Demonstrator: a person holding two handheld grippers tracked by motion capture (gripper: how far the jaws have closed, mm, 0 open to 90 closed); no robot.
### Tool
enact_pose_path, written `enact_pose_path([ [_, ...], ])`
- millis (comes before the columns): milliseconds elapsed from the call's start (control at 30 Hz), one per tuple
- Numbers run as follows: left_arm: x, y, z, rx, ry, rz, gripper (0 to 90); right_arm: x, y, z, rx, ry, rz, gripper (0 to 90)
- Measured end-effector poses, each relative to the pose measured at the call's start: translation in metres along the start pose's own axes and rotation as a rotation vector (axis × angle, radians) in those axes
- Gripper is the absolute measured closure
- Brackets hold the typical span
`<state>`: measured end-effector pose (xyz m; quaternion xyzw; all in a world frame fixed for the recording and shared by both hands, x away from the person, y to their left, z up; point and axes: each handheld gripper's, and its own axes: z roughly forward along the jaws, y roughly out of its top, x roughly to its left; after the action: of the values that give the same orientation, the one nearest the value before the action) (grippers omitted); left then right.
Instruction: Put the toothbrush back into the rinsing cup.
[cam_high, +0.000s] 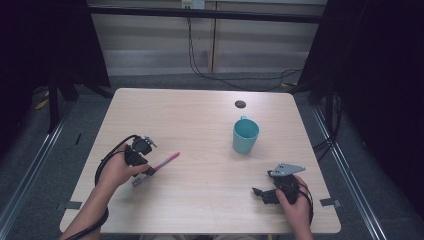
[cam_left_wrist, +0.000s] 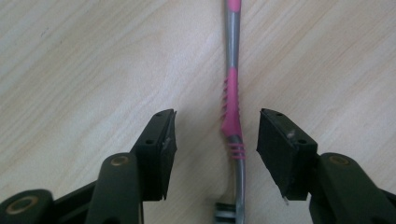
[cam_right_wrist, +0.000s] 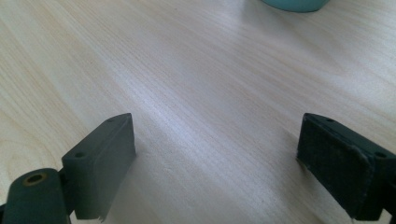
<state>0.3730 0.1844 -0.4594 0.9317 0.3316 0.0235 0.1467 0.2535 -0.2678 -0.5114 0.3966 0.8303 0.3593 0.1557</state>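
Toothbrush (cam_left_wrist: 231, 107): pink and grey, flat on the table (cam_high: 200, 190) between my left jaws, touching neither (bristle end nearest the camera).
Left gripper (cam_left_wrist: 217, 135): my jaws stand apart, one either side of the handle, near the table's left front.
Right gripper (cam_right_wrist: 217, 158): my jaws are spread wide over bare wood at the right front.
Mug (cam_high: 245, 134): teal, upright, beyond my right gripper.
Dark disc (cam_high: 240, 104): farther back, near the far edge.
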Motion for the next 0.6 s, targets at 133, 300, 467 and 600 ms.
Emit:
enact_pose_path([
  [133,0.000,0.005,0.004,0.009,-0.005,0.002,50.4,0.000,0.000,0.000,0.000,0.000,0.000,10.7],
  [300,0.000,0.009,0.006,0.019,0.006,-0.009,51.4,0.000,0.000,0.000,0.000,0.000,0.000,10.7],
  [467,0.000,0.011,0.009,0.024,0.021,-0.018,52.0,0.000,0.000,0.000,0.000,0.000,0.001,10.7],
  [600,0.000,0.013,0.008,0.009,0.018,-0.047,53.0,0.000,0.000,0.000,0.000,0.000,0.000,10.7],
])
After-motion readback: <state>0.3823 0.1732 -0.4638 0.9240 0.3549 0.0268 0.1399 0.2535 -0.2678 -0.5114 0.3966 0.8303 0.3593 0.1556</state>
